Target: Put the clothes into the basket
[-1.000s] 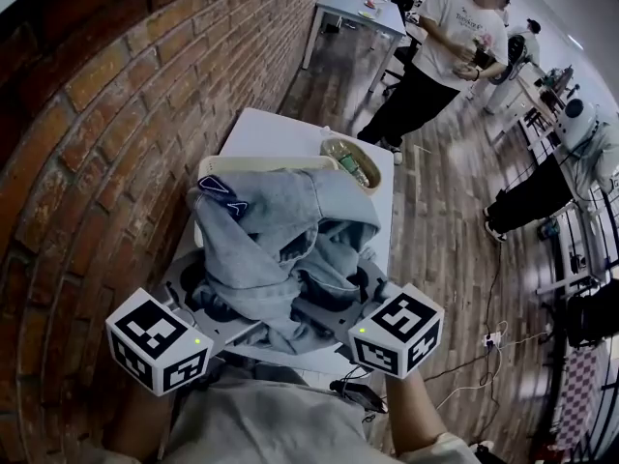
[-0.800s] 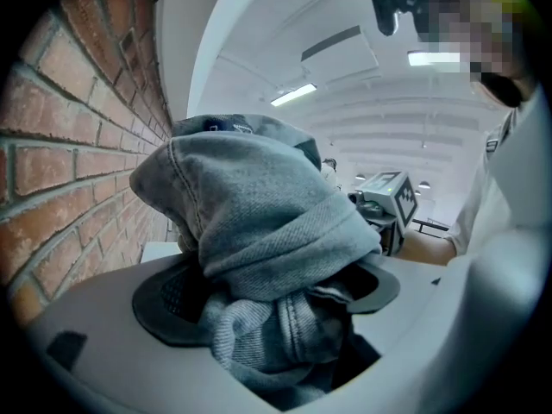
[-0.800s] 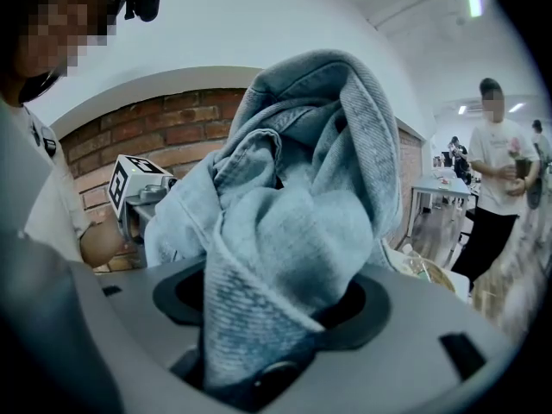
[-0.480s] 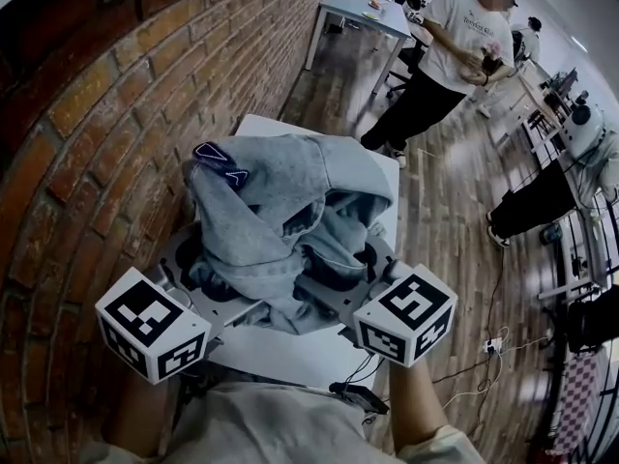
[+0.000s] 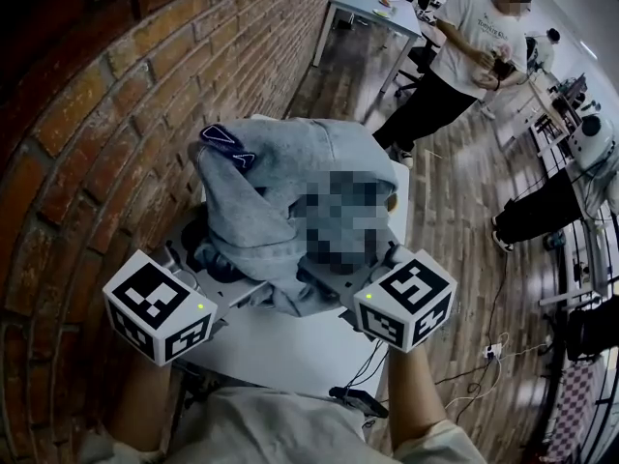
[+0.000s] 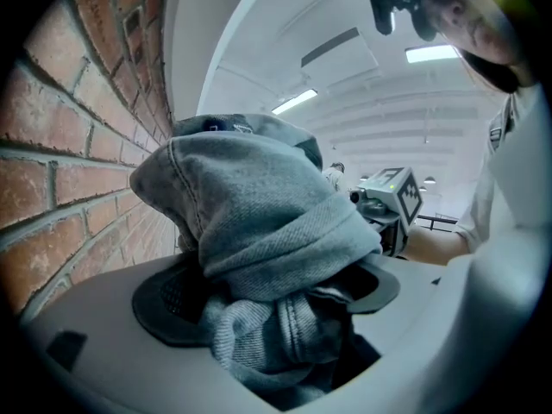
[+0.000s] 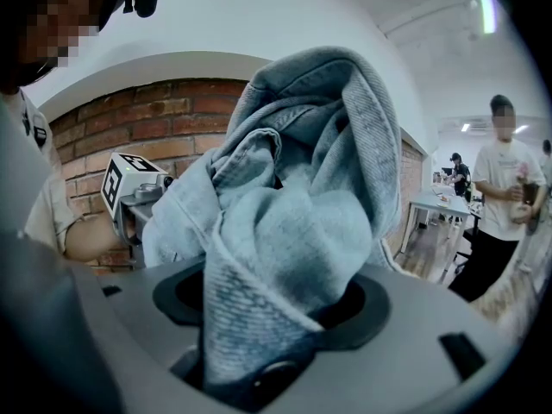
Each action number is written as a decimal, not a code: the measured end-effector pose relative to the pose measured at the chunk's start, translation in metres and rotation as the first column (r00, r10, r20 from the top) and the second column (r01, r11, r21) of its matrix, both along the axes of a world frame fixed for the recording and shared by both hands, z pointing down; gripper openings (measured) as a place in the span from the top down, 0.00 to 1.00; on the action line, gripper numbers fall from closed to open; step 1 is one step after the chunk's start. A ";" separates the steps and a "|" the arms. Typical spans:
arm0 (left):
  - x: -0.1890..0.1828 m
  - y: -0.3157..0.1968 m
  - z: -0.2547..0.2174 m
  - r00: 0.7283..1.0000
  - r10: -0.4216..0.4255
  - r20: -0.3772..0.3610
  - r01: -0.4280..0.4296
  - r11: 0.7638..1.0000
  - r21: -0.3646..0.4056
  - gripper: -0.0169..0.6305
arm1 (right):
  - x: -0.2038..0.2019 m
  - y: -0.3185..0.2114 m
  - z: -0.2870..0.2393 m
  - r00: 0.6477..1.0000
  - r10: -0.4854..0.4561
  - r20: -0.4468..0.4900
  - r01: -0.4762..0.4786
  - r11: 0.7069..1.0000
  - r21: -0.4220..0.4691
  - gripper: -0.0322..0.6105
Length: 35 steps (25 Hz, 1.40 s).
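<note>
Both the left gripper (image 6: 274, 322) and the right gripper (image 7: 272, 326) clamp one bunched denim garment (image 5: 261, 201); we risk its loose hanging folds slipping free.

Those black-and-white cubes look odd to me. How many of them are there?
2. The left cube is at the head view's lower left, the right cube at its lower right, with denim bunched between them. None seems hidden.
</note>
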<state>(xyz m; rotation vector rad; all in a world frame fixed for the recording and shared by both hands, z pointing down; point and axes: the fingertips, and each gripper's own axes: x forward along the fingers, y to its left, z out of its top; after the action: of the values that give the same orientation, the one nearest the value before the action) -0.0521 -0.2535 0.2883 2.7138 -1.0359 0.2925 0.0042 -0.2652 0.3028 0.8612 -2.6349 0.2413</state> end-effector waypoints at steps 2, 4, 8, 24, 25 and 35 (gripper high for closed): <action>-0.002 -0.006 0.006 1.000 -0.005 0.001 0.005 1.000 0.002 0.31 | -0.002 -0.006 0.006 1.000 -0.002 0.000 0.002 1.000 0.000 0.47; -0.003 -0.012 0.011 1.000 -0.012 0.003 0.012 1.000 0.006 0.31 | -0.003 -0.013 0.011 1.000 -0.003 -0.002 0.003 1.000 0.002 0.47; -0.006 -0.022 0.023 1.000 -0.028 -0.004 0.028 1.000 0.002 0.31 | -0.006 -0.023 0.022 1.000 -0.010 -0.015 0.010 1.000 0.002 0.47; -0.007 -0.076 0.134 0.997 -0.061 0.046 0.069 0.975 -0.210 0.31 | -0.003 -0.076 0.135 0.998 0.020 -0.068 -0.033 0.977 -0.210 0.47; -0.006 -0.077 0.141 0.997 -0.059 0.057 0.071 0.971 -0.227 0.31 | -0.002 -0.077 0.142 0.997 0.023 -0.072 -0.039 0.973 -0.230 0.47; -0.007 -0.075 0.215 0.986 -0.137 0.100 0.168 0.876 -0.453 0.31 | 0.007 -0.077 0.211 0.970 -0.003 -0.242 -0.092 0.920 -0.381 0.47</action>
<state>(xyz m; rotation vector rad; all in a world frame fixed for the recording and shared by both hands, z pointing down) -0.0595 -0.3281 0.5029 2.1975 -1.0345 0.5276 0.0108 -0.3420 0.5134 0.7588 -2.2365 0.6132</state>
